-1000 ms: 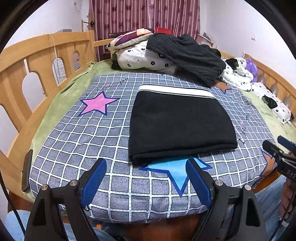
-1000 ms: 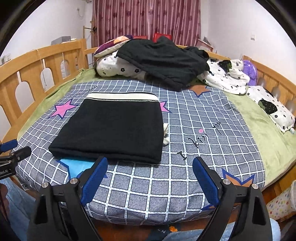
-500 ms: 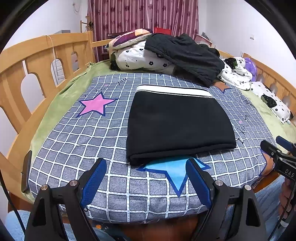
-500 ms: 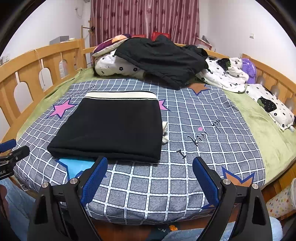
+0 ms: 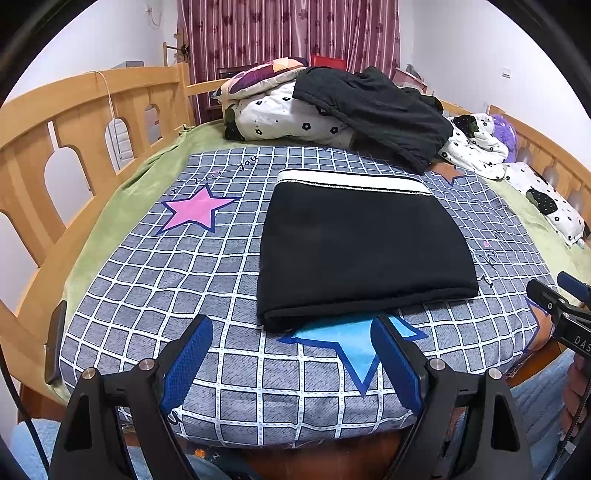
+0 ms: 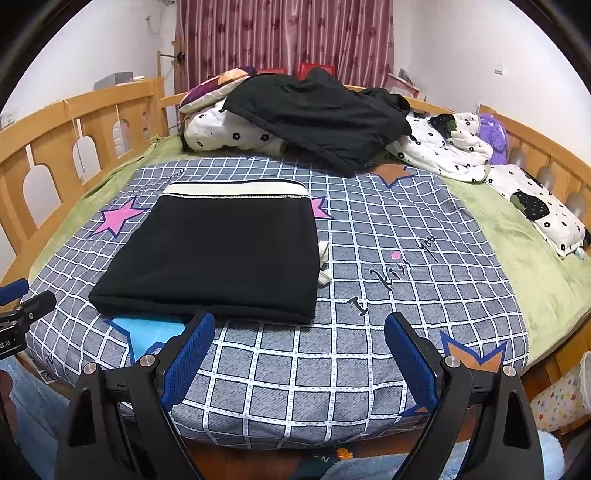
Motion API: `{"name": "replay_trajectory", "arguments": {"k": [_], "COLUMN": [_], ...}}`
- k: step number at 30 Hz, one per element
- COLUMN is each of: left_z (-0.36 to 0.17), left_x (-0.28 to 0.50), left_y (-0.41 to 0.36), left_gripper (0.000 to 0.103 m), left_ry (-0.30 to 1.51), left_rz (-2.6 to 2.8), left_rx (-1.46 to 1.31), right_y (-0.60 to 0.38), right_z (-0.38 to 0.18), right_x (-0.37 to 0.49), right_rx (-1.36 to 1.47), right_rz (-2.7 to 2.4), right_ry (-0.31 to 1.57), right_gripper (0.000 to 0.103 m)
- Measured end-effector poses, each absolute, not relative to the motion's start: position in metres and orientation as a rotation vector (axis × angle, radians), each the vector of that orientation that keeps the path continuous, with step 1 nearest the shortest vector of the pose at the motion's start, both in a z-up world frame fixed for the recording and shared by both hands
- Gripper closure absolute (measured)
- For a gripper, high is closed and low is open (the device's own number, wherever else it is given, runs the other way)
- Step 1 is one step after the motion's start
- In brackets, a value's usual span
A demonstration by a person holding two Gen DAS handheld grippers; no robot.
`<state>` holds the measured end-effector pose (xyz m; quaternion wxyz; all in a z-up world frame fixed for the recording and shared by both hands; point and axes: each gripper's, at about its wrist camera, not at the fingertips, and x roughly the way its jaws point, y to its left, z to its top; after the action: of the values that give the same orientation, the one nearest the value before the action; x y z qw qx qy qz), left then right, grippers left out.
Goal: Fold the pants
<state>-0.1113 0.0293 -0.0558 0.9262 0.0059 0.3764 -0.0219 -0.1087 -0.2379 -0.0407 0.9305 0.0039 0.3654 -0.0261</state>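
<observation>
Just beyond both spread, empty claws, left claw (image 5: 291,334) and right claw (image 6: 300,328), lie folded pants (image 5: 360,251).

Pants (image 5: 362,254): lay folded on the checked blanket (image 5: 177,280), mid-bed.
Clothes pile (image 5: 373,110): lay behind the pants, on bedding.
Railing (image 5: 74,122): stood left of the blanket.

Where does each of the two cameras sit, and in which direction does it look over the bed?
Left wrist view: on the left gripper, jaws open, at the bed's near edge, looking down the bed at the folded black pants; the right gripper and a hand show at the right edge.
Right wrist view: on the right gripper, jaws open, further right, facing the same way; the pants lie left of centre; the left gripper shows at the left edge.
Both share: pants, checked blanket, black clothes pile, curtain.
</observation>
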Motion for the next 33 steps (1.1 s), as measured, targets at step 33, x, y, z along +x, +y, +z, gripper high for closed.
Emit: {"name": "replay_trajectory", "arguments": {"k": [33], "left_z": [-0.0557], "left_x": [-0.1107], "left_y": [0.0328], "left_gripper": [0.016], "left_ry": [0.769], "left_rz": [-0.044], "left_rx": [0.004], "right_y": [-0.2347], "right_z": [-0.0444], "right_x": [-0.108], "right_rx": [0.013], "right_rz": [-0.067], "right_ry": [0.749], "right_gripper": [0.011]}}
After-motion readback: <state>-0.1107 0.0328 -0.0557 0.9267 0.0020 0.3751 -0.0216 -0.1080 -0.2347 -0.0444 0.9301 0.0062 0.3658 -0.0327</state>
